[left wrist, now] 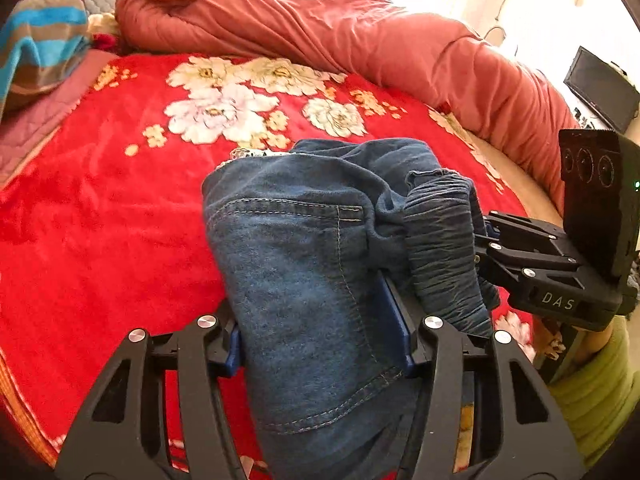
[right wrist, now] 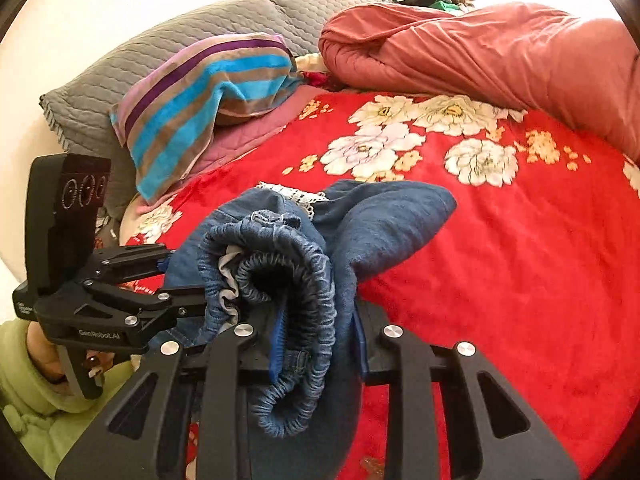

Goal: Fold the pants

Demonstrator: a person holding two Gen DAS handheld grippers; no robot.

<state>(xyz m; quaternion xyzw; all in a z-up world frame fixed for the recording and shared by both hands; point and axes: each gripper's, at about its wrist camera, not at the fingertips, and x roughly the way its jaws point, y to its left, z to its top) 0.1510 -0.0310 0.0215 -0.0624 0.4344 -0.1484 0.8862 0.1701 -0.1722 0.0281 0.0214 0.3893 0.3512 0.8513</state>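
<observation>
Red floral bedding (left wrist: 100,220) is filling the lower half of both views, with a salmon quilt (left wrist: 320,28) bunched along the top and a striped towel (right wrist: 200,92) lying over a grey pillow (right wrist: 120,68) at the upper left of the right wrist view. The jeans (left wrist: 296,248) are hanging bunched at the centre bottom of each frame, pinched between the two tools and not yet spread flat. The left gripper (left wrist: 320,344) is clamping a thick wad of the seat panel near the pocket stitching, its jaws standing fairly wide around the cloth; the right gripper (right wrist: 316,344) is pinching the gathered elastic waistband (right wrist: 304,280) with its jaws narrow. The main risk is that the left grip is holding several layers at once, so one layer may be sliding out as the garment is carrying its own weight, leaving a crooked edge. The waistband is rolled over itself in the right grip, and any fold laid from that twist would likely be lopsided. The two tools are working close together, so a fold made now would probably trap the crumple. A lace-trimmed white cloth (right wrist: 292,194) is lying just beyond the denim and could be getting dragged along.
</observation>
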